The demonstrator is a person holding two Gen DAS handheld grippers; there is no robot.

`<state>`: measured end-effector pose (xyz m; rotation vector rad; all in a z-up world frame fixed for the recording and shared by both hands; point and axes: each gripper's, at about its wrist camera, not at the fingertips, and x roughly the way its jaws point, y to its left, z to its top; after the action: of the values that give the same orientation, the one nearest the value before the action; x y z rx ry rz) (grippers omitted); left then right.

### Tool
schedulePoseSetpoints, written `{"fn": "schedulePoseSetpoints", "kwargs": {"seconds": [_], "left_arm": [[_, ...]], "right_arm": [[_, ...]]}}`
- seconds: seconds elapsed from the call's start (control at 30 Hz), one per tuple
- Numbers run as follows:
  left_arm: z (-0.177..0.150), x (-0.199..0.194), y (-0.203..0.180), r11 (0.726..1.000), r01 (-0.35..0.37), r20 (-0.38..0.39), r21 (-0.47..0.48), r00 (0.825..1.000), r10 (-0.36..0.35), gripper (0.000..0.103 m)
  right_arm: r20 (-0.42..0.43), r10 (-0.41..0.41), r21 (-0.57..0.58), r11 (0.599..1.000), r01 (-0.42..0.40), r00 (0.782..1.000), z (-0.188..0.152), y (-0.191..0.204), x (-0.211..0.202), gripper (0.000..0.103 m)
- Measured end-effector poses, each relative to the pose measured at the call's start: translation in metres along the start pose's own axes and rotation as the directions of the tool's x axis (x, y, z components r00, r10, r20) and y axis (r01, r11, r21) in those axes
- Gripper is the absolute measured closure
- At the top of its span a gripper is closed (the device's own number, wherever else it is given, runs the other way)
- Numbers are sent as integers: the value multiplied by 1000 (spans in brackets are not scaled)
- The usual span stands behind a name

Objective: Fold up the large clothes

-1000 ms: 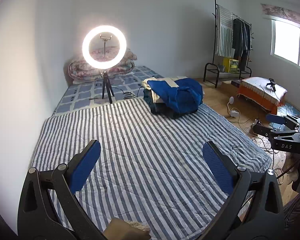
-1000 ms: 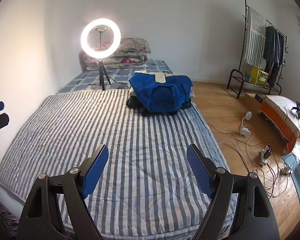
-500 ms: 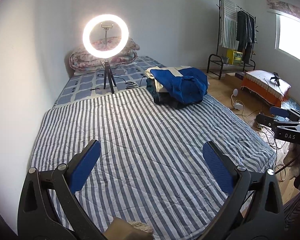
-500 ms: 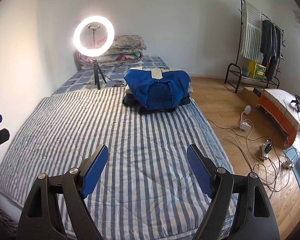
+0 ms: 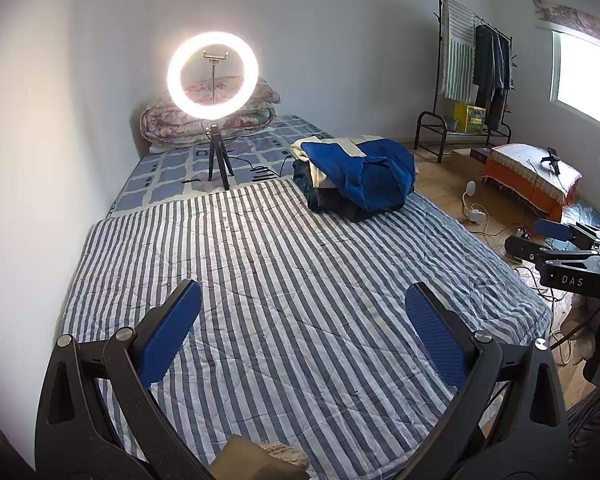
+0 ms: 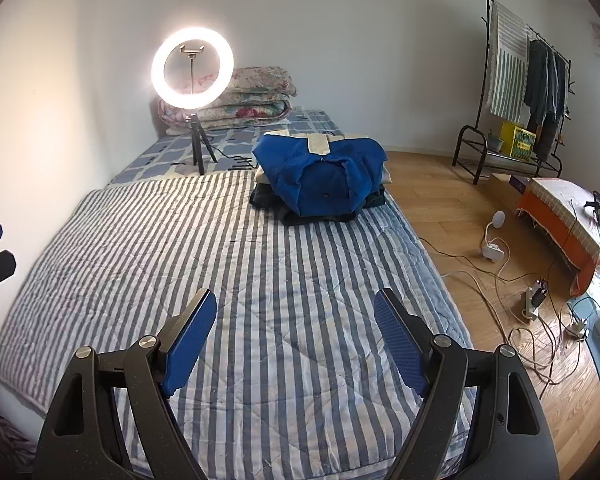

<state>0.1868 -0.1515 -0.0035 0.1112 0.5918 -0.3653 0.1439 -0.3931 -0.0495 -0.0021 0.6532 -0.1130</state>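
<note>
A pile of folded clothes with a blue and cream garment on top [image 5: 356, 174] [image 6: 320, 178] sits at the far right side of the striped bed cover [image 5: 280, 280] [image 6: 260, 280]. My left gripper [image 5: 300, 324] is open and empty above the near part of the bed. My right gripper [image 6: 296, 330] is open and empty above the near right part of the bed. Both are well short of the pile. The right gripper also shows at the right edge of the left wrist view [image 5: 556, 240].
A lit ring light on a small tripod [image 5: 214, 76] [image 6: 192, 68] stands on the bed beyond the cover, before folded quilts [image 6: 240, 100]. Cables and power strips [image 6: 496, 252] lie on the wooden floor at right. A clothes rack [image 6: 516, 80] and an orange-covered bench [image 6: 572, 216] stand further right.
Both grippers have shifted slightly, so the pile and ring light sit a little differently in view. Both stay open and empty.
</note>
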Motion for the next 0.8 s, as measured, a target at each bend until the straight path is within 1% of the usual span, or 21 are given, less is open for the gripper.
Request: {"fn": "schedulePoseSetpoints", "kwargs": {"seconds": [0.8], "left_arm": [[1,-3,-4,1000,1,-1,-2,1000,-1,0]], "right_arm": [[-13,9,10,1000,-9,1000,1,-3,5,22]]}}
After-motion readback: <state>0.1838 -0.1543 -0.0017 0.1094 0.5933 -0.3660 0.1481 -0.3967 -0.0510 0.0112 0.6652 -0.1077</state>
